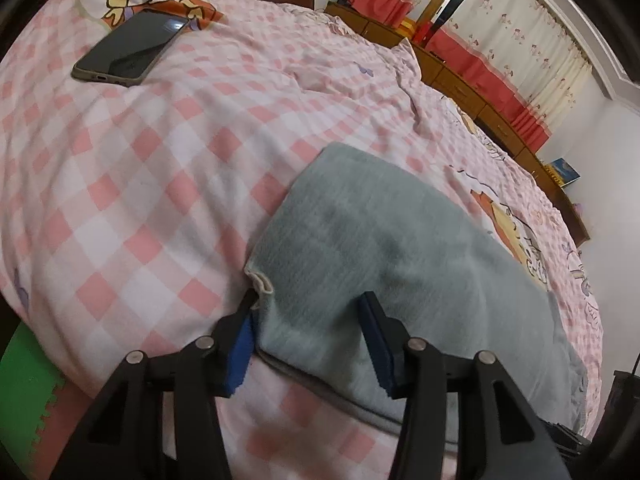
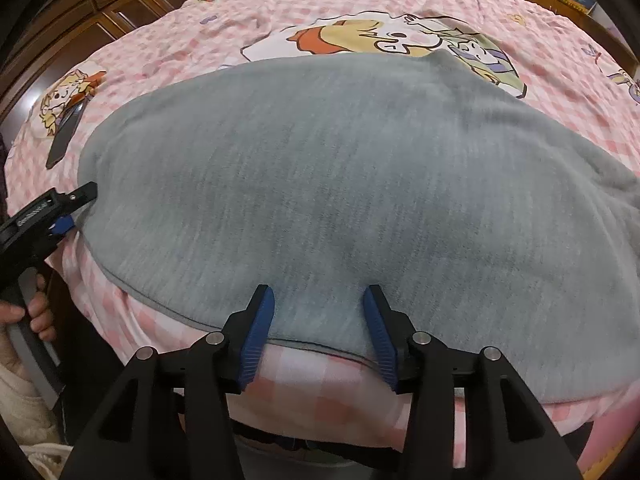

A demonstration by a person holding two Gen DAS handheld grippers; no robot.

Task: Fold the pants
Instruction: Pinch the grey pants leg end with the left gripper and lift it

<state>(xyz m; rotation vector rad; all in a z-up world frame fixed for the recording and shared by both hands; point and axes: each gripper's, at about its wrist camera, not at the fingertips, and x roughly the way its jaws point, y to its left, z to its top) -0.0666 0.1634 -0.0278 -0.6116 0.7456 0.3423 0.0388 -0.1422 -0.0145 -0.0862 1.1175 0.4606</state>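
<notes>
Grey fleece pants [image 1: 380,240] lie folded flat on the pink checked bed cover [image 1: 140,200], close to the bed's near edge. My left gripper [image 1: 308,298] is open and straddles the pants' near left corner, its blue pads apart, with flat cloth between them. In the right wrist view the pants [image 2: 340,180] fill the middle. My right gripper [image 2: 317,290] is open over their near hem, one pad on either side of flat cloth that neither pad pinches. The left gripper [image 2: 68,208] shows at the pants' left end, held by a hand [image 2: 36,312].
A dark phone [image 1: 128,46] lies on the cover at the far left, also visible as the phone [image 2: 64,132] beyond the pants' left end. Wooden cabinets [image 1: 480,92] and curtains run along the bed's far side. A green foam mat [image 1: 24,380] covers the floor below the bed's edge.
</notes>
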